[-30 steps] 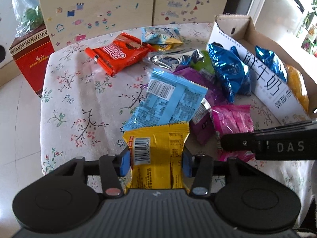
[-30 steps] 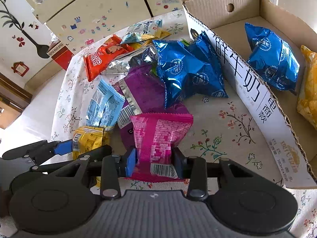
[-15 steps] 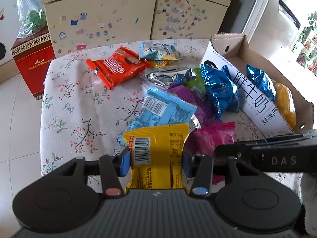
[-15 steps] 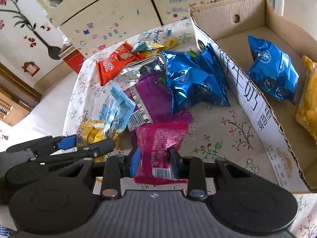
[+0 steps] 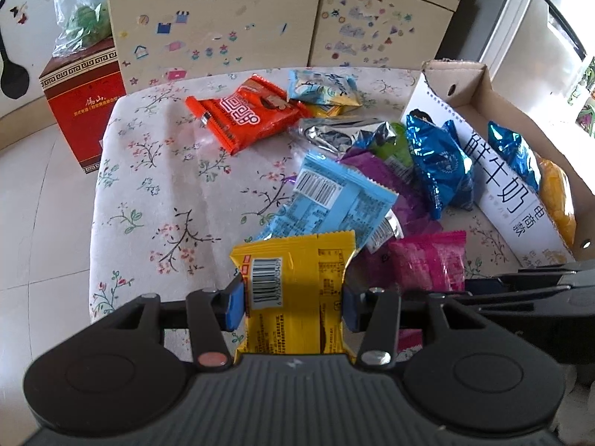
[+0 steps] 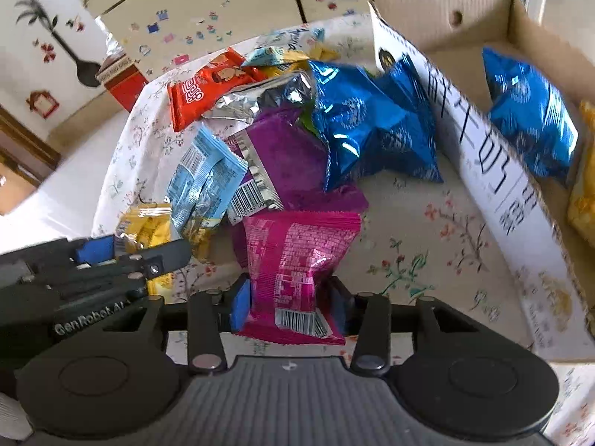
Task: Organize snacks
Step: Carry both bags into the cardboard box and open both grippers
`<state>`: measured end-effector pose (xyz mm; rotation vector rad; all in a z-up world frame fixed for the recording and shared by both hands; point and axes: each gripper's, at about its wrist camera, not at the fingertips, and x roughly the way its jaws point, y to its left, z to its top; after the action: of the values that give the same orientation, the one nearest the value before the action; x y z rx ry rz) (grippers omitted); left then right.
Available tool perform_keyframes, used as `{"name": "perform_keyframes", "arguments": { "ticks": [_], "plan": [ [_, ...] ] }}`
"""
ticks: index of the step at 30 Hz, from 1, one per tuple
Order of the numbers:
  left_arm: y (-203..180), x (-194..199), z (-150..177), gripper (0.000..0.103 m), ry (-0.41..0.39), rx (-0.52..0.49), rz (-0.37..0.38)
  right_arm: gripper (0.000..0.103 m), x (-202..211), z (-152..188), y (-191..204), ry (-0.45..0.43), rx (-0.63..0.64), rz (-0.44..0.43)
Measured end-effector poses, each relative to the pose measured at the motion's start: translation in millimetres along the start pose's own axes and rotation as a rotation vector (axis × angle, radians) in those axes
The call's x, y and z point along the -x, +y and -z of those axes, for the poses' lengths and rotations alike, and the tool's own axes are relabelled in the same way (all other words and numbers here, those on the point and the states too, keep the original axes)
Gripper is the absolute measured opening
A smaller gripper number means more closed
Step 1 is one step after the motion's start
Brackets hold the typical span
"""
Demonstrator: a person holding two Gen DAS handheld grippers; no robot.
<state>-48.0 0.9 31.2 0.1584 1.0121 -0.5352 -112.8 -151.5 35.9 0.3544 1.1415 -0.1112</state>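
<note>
Nearest, the left gripper (image 5: 292,303) is clamped on a yellow packet (image 5: 293,290), blue pads pressing both its sides, barcode face toward the camera. The right gripper (image 6: 290,306) is clamped the same way on a magenta packet (image 6: 297,264), pinched at the waist with its barcode end nearest the camera. In the left wrist view that magenta packet shows just right of the yellow one, with the right gripper's black body at the right edge; in the right wrist view the left gripper's body sits at lower left with yellow wrapper in its pads.

Both sit over the near edge of a table covered with a floral cloth (image 5: 156,171). Just beyond the yellow packet lies a light blue packet (image 5: 331,200), barcode up, overlapping a purple packet (image 6: 293,152). Beyond those: a blue foil bag (image 6: 357,126) leaning against the white printed wall of the cardboard box (image 5: 505,193), a silver wrapper (image 5: 334,132), and a green packet partly buried. Farther back an orange-red packet (image 5: 241,115) and a pale blue packet (image 5: 323,87) lie near the far table edge.

Inside the box: another blue foil bag (image 6: 531,111) and a yellow-orange bag (image 5: 557,193), touching.

Behind the table stands a stickered cabinet (image 5: 223,26); a red carton (image 5: 85,89) is on the floor to the left.
</note>
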Motion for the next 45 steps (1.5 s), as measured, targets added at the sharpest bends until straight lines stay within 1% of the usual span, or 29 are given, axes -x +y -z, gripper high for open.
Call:
{"name": "perform_keyframes", "arguments": {
  "ticks": [4,10,16,24,30,34,45],
  "plan": [
    [-1.1,5.2,-4.1,0.049,-0.024,0.004,-0.003,0.042,10.4,-2.7,-3.0,-0.037,0.013,0.001],
    [-3.1,14.2,-14.9,0.049,-0.067,0.018,0.002,0.042,40.4,-10.5,-2.7,-0.13,0.041,-0.046],
    [-6.2,22.9,-27.8,0.049,-0.103,0.023,0.012,0.041,65.6,-20.8,-13.2,-0.206,0.02,-0.076],
    [-23.2,34.7,-41.0,0.049,-0.171,-0.005,0.031,0.042,86.3,-30.1,-32.8,-0.303,-0.028,-0.048],
    [-43.2,37.3,-48.7,0.049,-0.195,-0.017,0.077,0.042,109.3,-37.3,-57.8,-0.383,-0.101,-0.035],
    [-59.2,38.0,-53.0,0.049,-0.212,-0.031,0.117,0.042,123.2,-41.1,-79.5,-0.429,-0.177,-0.014],
    [-99.4,34.4,-65.2,0.048,-0.236,-0.047,0.227,0.042,148.3,-39.0,-127.3,-0.519,-0.355,0.057]
  ]
}}
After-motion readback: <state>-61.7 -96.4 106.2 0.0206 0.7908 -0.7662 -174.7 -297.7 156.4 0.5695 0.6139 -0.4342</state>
